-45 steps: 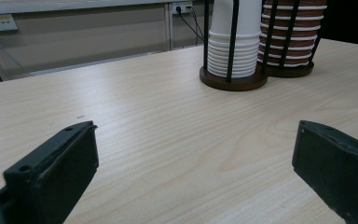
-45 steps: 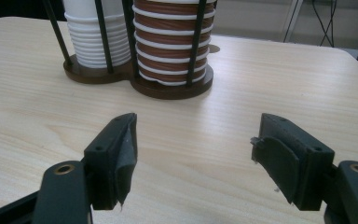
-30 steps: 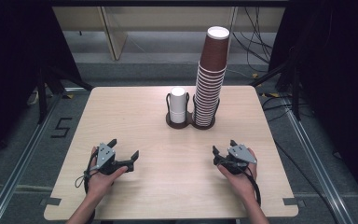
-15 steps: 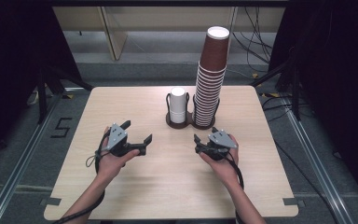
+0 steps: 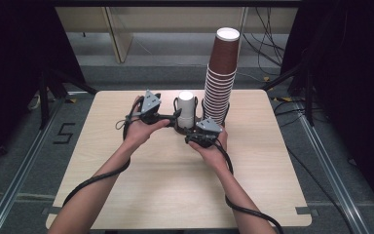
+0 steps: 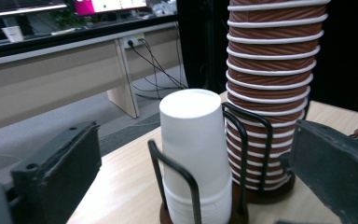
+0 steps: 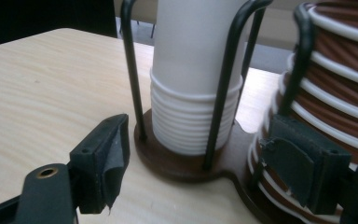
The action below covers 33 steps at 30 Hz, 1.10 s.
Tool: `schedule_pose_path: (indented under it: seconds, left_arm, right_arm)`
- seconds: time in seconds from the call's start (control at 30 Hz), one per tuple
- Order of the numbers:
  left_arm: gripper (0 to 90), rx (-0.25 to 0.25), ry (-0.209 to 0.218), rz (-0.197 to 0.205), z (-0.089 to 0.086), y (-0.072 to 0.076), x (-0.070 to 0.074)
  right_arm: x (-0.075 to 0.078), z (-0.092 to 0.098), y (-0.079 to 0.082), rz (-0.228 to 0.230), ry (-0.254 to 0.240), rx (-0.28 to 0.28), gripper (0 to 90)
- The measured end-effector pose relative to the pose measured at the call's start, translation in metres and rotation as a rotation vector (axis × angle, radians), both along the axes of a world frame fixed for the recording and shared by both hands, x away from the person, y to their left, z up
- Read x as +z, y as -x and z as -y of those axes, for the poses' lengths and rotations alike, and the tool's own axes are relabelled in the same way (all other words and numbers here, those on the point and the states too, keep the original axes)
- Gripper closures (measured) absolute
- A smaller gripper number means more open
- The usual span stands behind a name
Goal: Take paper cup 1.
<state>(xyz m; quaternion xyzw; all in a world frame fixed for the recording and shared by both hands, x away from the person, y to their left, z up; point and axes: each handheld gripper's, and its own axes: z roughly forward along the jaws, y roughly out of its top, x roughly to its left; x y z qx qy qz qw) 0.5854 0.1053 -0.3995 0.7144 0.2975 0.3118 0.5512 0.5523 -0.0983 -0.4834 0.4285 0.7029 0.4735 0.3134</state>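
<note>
Pale wood table (image 5: 126,161) in the high view, and both hands are up at the cup rack (image 5: 179,127). The left gripper (image 5: 173,117) points in from the left at the white cup stack (image 5: 185,108); the right gripper (image 5: 191,139) sits low at the front of the rack base, just beside it. The tall brown cup stack (image 5: 220,78) towers over everything, its white-lined top visible here. How wide either pair of jaws stands can't be judged from up here.

Over to the left gripper view: the jaws stand wide, one on each side of the frame, having just closed in slightly, with the white cup stack (image 6: 195,154) between them but untouched. Black wire uprights (image 6: 177,179) cage it, the brown cup stack (image 6: 269,88) rises right behind, and a desk with monitors shows far off.

Right gripper view now, down low: the jaws are partly spread and have just been opening, pads free. Here the rolled rims at the bottom of the white cup stack (image 7: 193,93) and the dark round rack base (image 7: 177,163) are plain. One jaw sits just in front of the brown cup stack (image 7: 335,93).
</note>
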Motion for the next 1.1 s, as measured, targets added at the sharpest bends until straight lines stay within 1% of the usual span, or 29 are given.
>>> schedule_pose_path:
  seconds: [0.03,0.07,0.1,0.13,0.17,0.2,0.23,0.27,0.3,0.4,0.43,0.47,0.5,0.53,0.57,0.63,0.67,0.7,0.73,0.77,0.83,0.87,0.9,0.93,0.97,1.0,1.03,1.07,1.1]
  left_arm:
    - [2.8,0.0,-0.003,-0.004,0.003,-0.004,0.0]
    - [3.1,-0.002,-0.009,-0.009,0.005,-0.009,0.001]
    - [3.3,0.0,-0.016,-0.013,0.008,-0.013,0.001]
    - [3.8,0.0,-0.02,-0.017,0.011,-0.018,0.001]
    - [4.5,-0.007,-0.024,-0.027,0.014,-0.022,0.001]
    - [4.9,-0.007,-0.024,-0.027,0.014,-0.022,0.001]
    - [4.9,-0.012,-0.025,-0.033,0.017,-0.025,0.001]
    - [5.9,-0.021,-0.024,-0.045,0.021,-0.031,0.002]
    - [6.5,-0.021,-0.024,-0.045,0.021,-0.031,0.002]
    - [8.3,-0.017,-0.023,-0.059,0.026,-0.039,0.002]
    - [9.6,-0.017,-0.022,-0.06,0.027,-0.04,0.001]
    - [10.8,-0.02,-0.024,-0.063,0.028,-0.041,0.0]
    - [11.4,-0.02,-0.024,-0.063,0.028,-0.041,0.0]
    - [11.5,-0.024,-0.031,-0.07,0.03,-0.042,-0.001]
    - [11.7,-0.025,-0.034,-0.073,0.032,-0.043,-0.002]
    - [12.0,-0.026,-0.04,-0.079,0.034,-0.044,-0.004]
    - [12.4,-0.027,-0.037,-0.081,0.035,-0.044,-0.005]
    - [13.0,-0.028,-0.035,-0.084,0.036,-0.045,-0.005]
    - [13.8,-0.031,-0.034,-0.086,0.037,-0.046,-0.006]
    - [14.0,-0.031,-0.037,-0.088,0.038,-0.046,-0.006]
    - [14.1,-0.03,-0.033,-0.09,0.039,-0.047,-0.007]
    - [14.2,-0.026,-0.031,-0.094,0.04,-0.049,-0.008]
    - [14.2,-0.021,-0.035,-0.099,0.041,-0.051,-0.008]
    - [14.3,-0.023,-0.033,-0.103,0.041,-0.051,-0.009]
    - [14.3,-0.024,-0.034,-0.104,0.042,-0.052,-0.009]
    - [14.3,-0.023,-0.036,-0.104,0.042,-0.052,-0.009]
    - [14.4,-0.024,-0.04,-0.105,0.043,-0.053,-0.009]
    - [14.5,-0.023,-0.04,-0.106,0.043,-0.053,-0.009]
    - [14.6,-0.023,-0.038,-0.107,0.043,-0.054,-0.009]
  right_arm:
    - [-0.001,-0.004,-0.004,-0.026,-0.025,-0.01,23.3]
    - [-0.001,-0.004,-0.007,-0.021,-0.018,-0.008,23.4]
    - [-0.002,-0.007,-0.01,-0.019,-0.04,-0.007,23.6]
    - [-0.002,-0.008,-0.012,-0.026,-0.032,-0.01,23.8]
    - [-0.003,-0.008,-0.016,-0.009,-0.021,0.002,24.1]
    - [-0.003,-0.008,-0.016,-0.009,-0.021,0.002,24.1]
    - [-0.004,-0.011,-0.017,-0.031,-0.035,-0.011,24.3]
    - [-0.004,-0.012,-0.02,-0.042,-0.029,-0.01,24.6]
    - [-0.005,-0.014,-0.02,-0.046,-0.044,-0.007,24.9]
    - [-0.005,-0.017,-0.022,-0.041,-0.048,-0.016,25.5]
    - [-0.005,-0.018,-0.023,-0.036,-0.053,-0.014,25.7]
    - [-0.005,-0.018,-0.023,-0.042,-0.051,-0.014,25.7]
    - [-0.006,-0.019,-0.024,-0.046,-0.065,-0.007,25.8]
    - [-0.006,-0.018,-0.024,-0.052,-0.064,-0.017,26.0]
    - [-0.007,-0.019,-0.026,-0.043,-0.071,-0.021,26.1]
    - [-0.007,-0.019,-0.026,-0.052,-0.073,-0.034,26.8]
    - [-0.007,-0.019,-0.027,-0.045,-0.069,-0.039,27.3]
    - [-0.007,-0.019,-0.028,-0.037,-0.066,-0.03,27.7]
    - [-0.007,-0.019,-0.029,-0.037,-0.057,-0.033,28.0]
    - [-0.007,-0.021,-0.029,-0.044,-0.068,-0.038,28.3]
    - [-0.007,-0.022,-0.03,-0.037,-0.051,-0.054,28.4]
    - [-0.008,-0.023,-0.031,-0.046,-0.056,-0.054,28.5]
    - [-0.008,-0.023,-0.031,-0.056,-0.048,-0.06,28.5]
    - [-0.009,-0.023,-0.031,-0.056,-0.041,-0.067,28.6]
    - [-0.01,-0.025,-0.032,-0.053,-0.059,-0.059,28.4]
    - [-0.01,-0.025,-0.032,-0.054,-0.053,-0.067,28.3]
    - [-0.011,-0.025,-0.033,-0.045,-0.039,-0.073,28.4]
    - [-0.011,-0.026,-0.033,-0.049,-0.048,-0.072,28.5]
    - [-0.012,-0.025,-0.035,-0.043,-0.04,-0.066,28.6]
